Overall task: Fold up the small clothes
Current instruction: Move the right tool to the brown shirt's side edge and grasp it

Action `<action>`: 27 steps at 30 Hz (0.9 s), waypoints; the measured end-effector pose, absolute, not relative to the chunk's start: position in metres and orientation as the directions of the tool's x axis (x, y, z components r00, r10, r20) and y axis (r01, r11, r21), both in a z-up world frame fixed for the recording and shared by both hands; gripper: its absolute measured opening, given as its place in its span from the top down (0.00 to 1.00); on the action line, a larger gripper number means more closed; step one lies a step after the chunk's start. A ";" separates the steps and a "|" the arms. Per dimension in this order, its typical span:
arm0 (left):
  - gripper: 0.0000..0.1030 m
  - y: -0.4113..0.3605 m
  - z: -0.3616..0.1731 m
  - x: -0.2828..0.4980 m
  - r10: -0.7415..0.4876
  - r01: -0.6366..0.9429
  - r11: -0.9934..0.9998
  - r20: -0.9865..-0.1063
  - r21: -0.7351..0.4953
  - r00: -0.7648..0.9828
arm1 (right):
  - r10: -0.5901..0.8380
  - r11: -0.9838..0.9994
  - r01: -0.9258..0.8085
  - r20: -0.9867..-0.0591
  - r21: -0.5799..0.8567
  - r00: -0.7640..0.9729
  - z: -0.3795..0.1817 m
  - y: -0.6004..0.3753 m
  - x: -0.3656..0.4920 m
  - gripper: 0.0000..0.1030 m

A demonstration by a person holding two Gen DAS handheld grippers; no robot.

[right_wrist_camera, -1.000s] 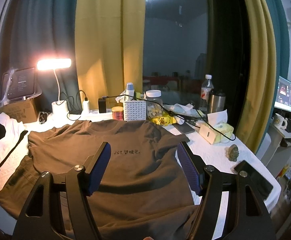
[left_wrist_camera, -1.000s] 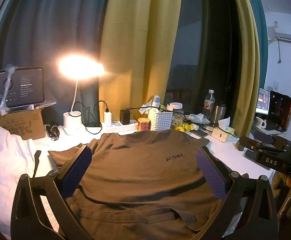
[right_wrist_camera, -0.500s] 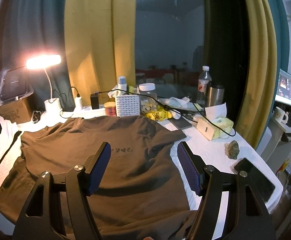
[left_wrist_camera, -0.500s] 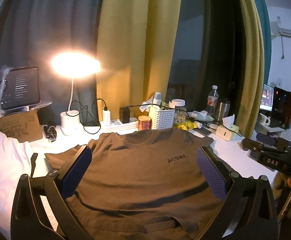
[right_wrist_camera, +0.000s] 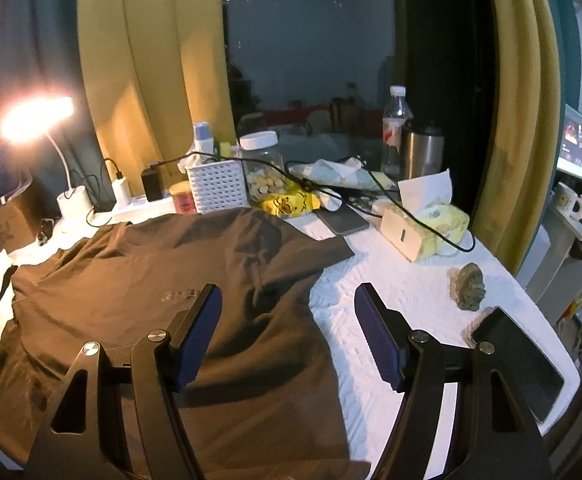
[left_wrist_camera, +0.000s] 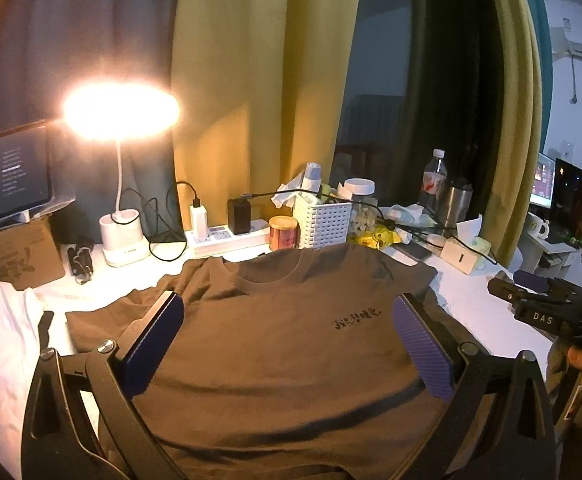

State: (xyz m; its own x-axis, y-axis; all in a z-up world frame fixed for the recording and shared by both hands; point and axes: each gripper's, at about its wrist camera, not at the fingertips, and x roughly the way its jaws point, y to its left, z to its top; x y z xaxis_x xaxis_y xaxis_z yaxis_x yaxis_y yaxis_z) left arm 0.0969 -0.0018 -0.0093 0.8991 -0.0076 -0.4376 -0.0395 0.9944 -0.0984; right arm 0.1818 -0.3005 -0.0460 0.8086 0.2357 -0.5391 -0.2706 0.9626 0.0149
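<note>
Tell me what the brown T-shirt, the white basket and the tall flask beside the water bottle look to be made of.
Brown T-shirt: soft matte knit, probably cotton; it wrinkles and lies limp on the table.
White basket: likely moulded plastic, judging by its even grid of holes and slight sheen.
Flask: brushed metal body, probably stainless steel, given the grey streaked reflections; its dark lid looks like plastic.

Dim room; desk lamp (left_wrist_camera: 121, 110) glares warmly, fisheye edges curve darkly
</note>
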 end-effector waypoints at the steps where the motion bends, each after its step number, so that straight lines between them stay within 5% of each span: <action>1: 0.01 -0.002 -0.011 0.101 -0.009 -0.039 0.994 -0.443 -0.100 0.896 | 0.238 0.962 -0.273 -0.546 0.016 0.804 -0.048 -0.301 0.187 0.30; 27: 0.01 0.007 -0.059 0.214 0.004 -0.087 0.990 -0.591 -0.113 0.807 | 0.263 0.954 -0.287 -0.686 0.083 0.679 -0.103 -0.319 0.334 0.33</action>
